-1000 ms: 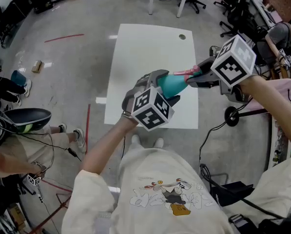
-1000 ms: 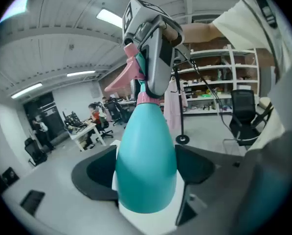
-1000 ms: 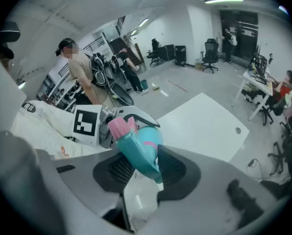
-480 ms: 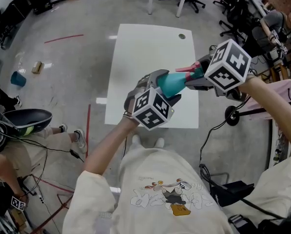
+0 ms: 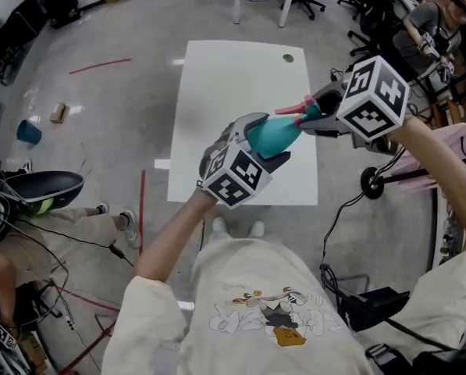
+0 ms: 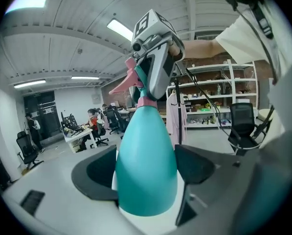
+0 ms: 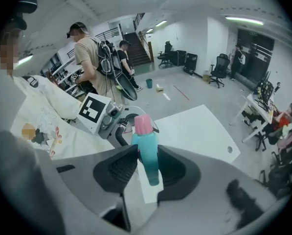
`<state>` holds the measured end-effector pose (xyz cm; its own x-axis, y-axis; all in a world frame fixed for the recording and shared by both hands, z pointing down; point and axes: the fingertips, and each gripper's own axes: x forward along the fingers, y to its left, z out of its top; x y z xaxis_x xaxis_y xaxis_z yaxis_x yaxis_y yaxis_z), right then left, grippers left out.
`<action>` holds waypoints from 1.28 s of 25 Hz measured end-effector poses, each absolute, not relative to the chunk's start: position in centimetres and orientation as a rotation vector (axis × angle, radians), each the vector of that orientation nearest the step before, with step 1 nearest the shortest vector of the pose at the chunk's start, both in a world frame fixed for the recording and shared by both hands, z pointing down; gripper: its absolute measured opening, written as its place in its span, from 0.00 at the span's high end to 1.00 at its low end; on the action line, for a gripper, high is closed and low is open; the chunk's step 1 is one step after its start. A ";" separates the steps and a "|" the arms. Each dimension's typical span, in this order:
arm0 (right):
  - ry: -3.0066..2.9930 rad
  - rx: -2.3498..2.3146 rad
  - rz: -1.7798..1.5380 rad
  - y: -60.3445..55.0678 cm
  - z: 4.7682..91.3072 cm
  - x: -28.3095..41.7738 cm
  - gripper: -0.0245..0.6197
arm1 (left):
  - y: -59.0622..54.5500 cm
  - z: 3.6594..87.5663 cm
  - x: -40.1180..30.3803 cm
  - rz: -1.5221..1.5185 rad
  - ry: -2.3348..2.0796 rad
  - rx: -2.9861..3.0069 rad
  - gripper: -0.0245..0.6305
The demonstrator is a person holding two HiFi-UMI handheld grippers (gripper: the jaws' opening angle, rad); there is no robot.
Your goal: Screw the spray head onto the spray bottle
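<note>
Over table (image 5: 217,92), left gripper (image 5: 262,139) aloft — clamping bottle (image 6: 146,155)

We can read no words, brands or numbers anywhere. The left marker cube (image 5: 234,180) and right marker cube (image 5: 377,98) bear only black-and-white squares. Lettering above the shirt's cartoon (image 5: 273,312) is too small for us.

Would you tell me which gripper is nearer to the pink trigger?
Right. The right gripper, jaws just closed tighter, clamps the spray head at the trigger; the left gripper holds the teal bottle by its wide body, further away.
</note>
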<state>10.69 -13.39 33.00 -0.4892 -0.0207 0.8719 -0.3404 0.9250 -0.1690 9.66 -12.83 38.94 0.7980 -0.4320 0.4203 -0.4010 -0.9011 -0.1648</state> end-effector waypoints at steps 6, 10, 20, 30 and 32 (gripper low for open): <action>-2.028 0.220 0.334 -13.3 33.5 11.0 0.77 | -13.1 39.7 10.2 -0.754 0.669 -2.885 0.39; -2.003 0.239 0.310 -14.3 34.1 11.0 0.77 | -14.1 40.8 10.2 -0.815 0.708 -2.866 0.39; -1.761 0.259 0.026 -16.9 40.8 14.0 0.77 | -12.6 48.0 8.4 -1.067 0.801 -2.918 0.38; -1.604 0.204 -0.002 -18.8 54.5 11.5 0.77 | -12.4 49.4 5.7 -1.039 0.944 -2.955 0.48; -1.589 0.204 -0.003 -19.2 56.8 10.9 0.77 | -12.4 48.9 5.0 -0.999 1.002 -2.953 0.68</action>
